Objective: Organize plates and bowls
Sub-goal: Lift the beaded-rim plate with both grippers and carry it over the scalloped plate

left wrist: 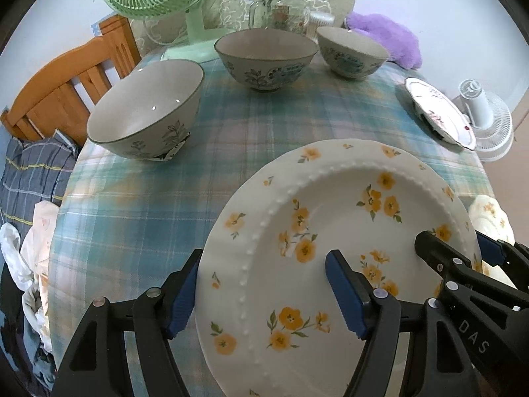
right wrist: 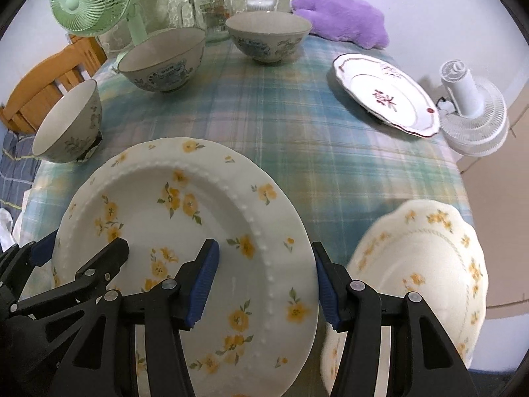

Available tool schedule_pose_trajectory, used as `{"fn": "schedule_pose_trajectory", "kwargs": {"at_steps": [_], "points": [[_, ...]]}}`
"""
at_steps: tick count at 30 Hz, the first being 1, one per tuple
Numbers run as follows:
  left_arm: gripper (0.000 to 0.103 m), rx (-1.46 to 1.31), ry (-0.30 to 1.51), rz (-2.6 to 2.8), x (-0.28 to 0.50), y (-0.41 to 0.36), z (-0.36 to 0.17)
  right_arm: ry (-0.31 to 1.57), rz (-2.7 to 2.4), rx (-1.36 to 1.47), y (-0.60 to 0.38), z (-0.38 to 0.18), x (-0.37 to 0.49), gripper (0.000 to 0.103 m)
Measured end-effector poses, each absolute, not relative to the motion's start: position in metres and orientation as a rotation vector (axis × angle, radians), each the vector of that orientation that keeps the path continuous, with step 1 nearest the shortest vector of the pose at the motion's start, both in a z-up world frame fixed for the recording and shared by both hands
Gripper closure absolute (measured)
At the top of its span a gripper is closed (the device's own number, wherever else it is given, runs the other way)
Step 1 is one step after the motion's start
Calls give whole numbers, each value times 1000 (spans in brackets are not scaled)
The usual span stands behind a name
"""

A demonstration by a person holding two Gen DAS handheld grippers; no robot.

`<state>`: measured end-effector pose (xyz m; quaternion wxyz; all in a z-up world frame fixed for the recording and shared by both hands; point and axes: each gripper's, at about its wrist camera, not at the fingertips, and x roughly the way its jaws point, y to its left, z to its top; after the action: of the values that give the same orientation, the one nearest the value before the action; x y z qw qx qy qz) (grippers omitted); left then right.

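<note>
I am lifting the yellow-flowered plate (left wrist: pixel 330 231), left tool (left wrist: pixel 264 291) and right tool (right wrist: pixel 264 281) each pinching its rim; next, stacking it on the cream plate (right wrist: pixel 423 264).

On the surface (right wrist: pixel 297 132) three bowls stand toward the back: one bowl (right wrist: pixel 67 125) at the left edge, a second bowl (right wrist: pixel 163 63) behind it and to its right, a third bowl (right wrist: pixel 269 38) further right. Behind the bowls stand a fan (right wrist: pixel 89 0) at the left and a jar (right wrist: pixel 211 10) beside it. A small plate (right wrist: pixel 385 94) lies at the right side. Nearest to the cameras, a large plate (right wrist: pixel 185 238) is in front at the left, with the fingers (right wrist: pixel 205 281) of both grippers at its two rims. Another plate (right wrist: pixel 426 271) lies to its right, near the edge.
</note>
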<state>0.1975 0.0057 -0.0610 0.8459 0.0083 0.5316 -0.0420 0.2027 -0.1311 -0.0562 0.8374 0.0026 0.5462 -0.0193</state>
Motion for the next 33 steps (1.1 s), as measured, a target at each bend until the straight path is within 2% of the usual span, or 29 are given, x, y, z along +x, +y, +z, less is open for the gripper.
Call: {"fn": "schedule_pose_trajectory", "kwargs": {"at_steps": [17,33], "points": [[30,90,1032,-212,160,-16,-31,1057,-167,52,-149,-22,141,44],[30,81,1024,-201,152,-96,-24,1048,-152,50,-229,-11,133,44]]}}
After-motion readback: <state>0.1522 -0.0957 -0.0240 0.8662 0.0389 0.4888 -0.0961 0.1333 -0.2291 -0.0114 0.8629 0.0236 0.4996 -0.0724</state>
